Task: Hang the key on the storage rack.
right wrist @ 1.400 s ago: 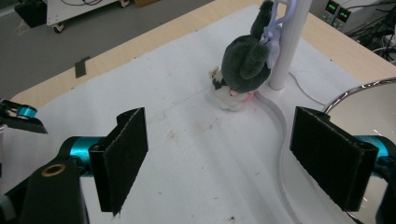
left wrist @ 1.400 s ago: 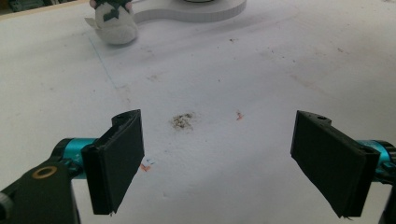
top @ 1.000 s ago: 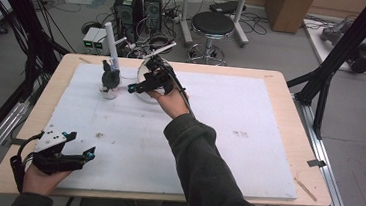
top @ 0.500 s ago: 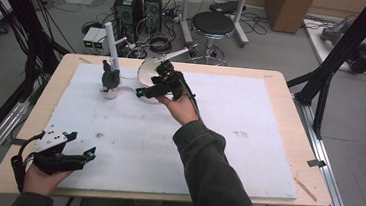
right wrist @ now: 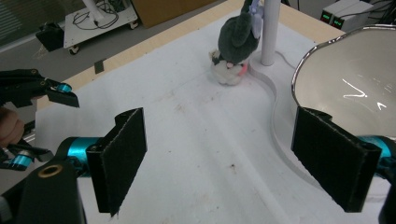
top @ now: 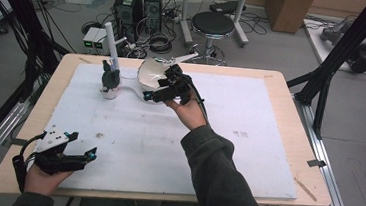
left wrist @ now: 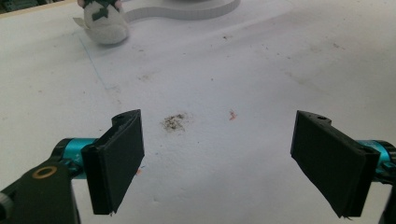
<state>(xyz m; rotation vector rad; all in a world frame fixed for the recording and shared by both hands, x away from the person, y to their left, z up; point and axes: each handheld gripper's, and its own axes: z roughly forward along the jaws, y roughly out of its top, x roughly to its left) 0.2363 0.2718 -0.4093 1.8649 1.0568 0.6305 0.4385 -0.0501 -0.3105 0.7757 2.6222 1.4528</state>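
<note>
my left gripper (top: 78,156) sits at the near left corner of the table (top: 283,84), low over the white sheet (top: 247,154), held in my left hand (top: 41,178). its jaws stand wide apart with nothing between them; in the left gripper view they frame a small brown smudge (left wrist: 174,122) and a faint red speck (left wrist: 231,114) on the sheet.

further along, near the far edge, a dark plush toy (top: 110,79) sits on a pale lump, leaning against a white post (top: 111,39) that rises from a flat white base (top: 129,89). in the right gripper view the toy (right wrist: 236,39) touches the post (right wrist: 270,30) just beside it (the pale lump under it has a bit of pink).

right of that is a white bowl (top: 151,73) with a shiny rim, tilted up on its side so the opening faces the toy. my right gripper (top: 159,92) is right against it, held by my right hand (top: 188,111), the sleeve (top: 219,181) running back to the near edge. in the right gripper view my jaws are wide apart, clamped on nothing; the bowl (right wrist: 355,84) rises just behind the right-hand jaw, and whether that jaw touches the rim i cannot tell. my left gripper (right wrist: 63,93) shows far off at the left edge there.
</note>
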